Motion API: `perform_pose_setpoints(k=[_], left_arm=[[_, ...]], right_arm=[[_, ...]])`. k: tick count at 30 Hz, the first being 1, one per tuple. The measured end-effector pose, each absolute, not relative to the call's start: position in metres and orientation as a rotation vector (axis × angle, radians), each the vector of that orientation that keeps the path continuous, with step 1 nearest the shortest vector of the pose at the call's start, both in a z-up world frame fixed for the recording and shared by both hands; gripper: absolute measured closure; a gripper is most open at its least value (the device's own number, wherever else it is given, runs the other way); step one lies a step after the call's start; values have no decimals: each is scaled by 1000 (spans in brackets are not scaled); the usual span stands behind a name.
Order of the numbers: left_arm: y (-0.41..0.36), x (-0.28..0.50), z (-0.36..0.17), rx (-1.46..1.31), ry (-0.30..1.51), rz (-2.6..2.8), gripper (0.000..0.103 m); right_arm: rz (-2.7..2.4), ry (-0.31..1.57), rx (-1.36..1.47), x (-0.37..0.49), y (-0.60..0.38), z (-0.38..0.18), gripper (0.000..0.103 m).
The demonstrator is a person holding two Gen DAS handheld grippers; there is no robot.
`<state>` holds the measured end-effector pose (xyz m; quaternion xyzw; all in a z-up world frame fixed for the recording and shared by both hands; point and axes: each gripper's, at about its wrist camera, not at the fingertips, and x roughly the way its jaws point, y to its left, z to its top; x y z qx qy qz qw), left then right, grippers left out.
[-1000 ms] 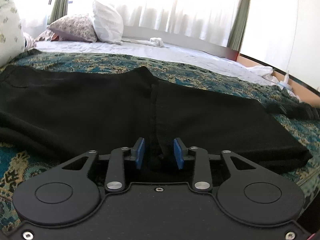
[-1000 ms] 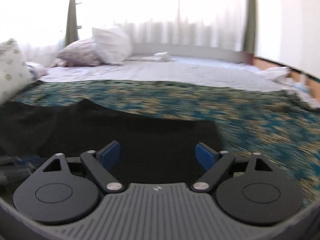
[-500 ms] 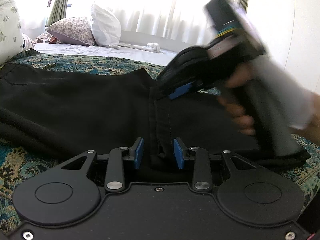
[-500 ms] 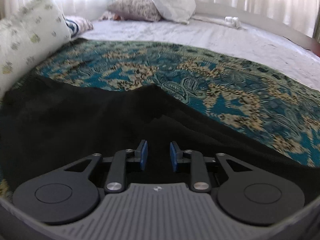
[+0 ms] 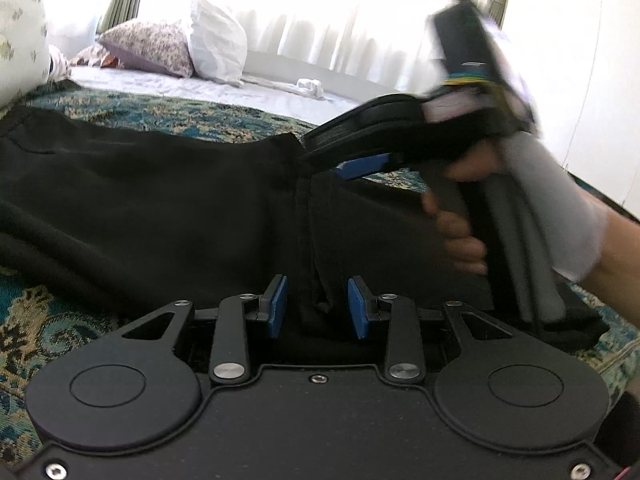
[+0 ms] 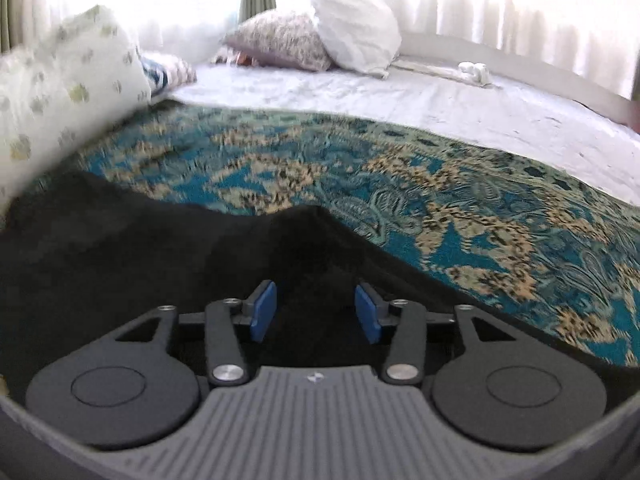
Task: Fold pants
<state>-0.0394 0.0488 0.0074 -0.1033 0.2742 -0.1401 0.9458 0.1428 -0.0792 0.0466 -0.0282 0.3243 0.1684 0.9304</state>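
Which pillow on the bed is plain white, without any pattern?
The plain white pillow leaning on the purple-flowered pillow; the large pillow at left carries green flowers.

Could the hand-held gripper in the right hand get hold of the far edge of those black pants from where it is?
Probably yes. The right hand-held gripper, its jaws just opening, sits over the black pants with nothing blocking their raised far edge.

Right tool (image 6: 316, 312) parted over pants (image 6: 120, 264)
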Motion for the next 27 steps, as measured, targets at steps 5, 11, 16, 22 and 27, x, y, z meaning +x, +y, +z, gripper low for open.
perform_pose_setpoints(k=[5,11,16,22,27], left_arm=[[54,-33,14,-219,596,-284,66],[45,-34,21,-166,612,-255,59],[47,-38,31,-134,605,-215,39],[79,-38,40,-176,588,-121,19],[116,-29,47,-199,564,14,14]], right_arm=[[310,604,-20,109,-106,60,30],[248,554,-65,62,-125,59,26],[208,533,-23,26,-137,52,23],[142,526,-10,-4,-131,37,16],[153,553,-10,-8,-111,26,13]])
